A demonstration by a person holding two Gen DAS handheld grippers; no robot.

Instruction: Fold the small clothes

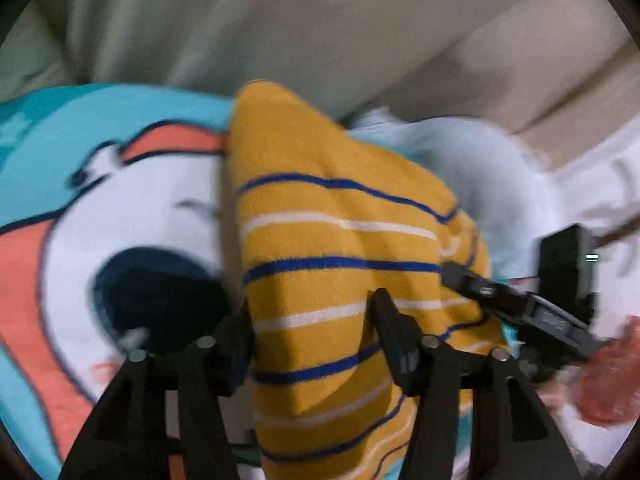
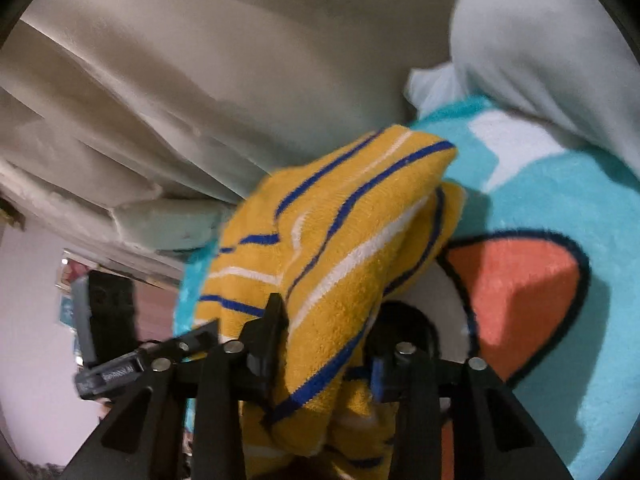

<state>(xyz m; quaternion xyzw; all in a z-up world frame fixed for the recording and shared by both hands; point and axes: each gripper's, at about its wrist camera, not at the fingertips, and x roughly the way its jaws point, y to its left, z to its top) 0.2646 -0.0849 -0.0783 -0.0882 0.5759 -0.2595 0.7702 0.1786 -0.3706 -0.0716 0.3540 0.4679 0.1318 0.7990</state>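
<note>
Striped yellow garment (image 1: 328,248) clamped in both jaws above cartoon-print turquoise blanket (image 2: 560,208), beige curtain (image 2: 200,80) behind.

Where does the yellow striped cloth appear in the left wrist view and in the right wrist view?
Left wrist: yellow striped cloth, centre, running from mid-frame down between the fingers.
Right wrist: the cloth, centre, bunched and hanging down between the fingers.
Shared landmark: turquoise cartoon blanket under the cloth.

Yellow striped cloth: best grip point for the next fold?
Judgement: grip the yellow cloth at its far folded corner, coming from above on the open side. That corner lies free on the teal blanket; the near end is bunched between both grippers.
</note>
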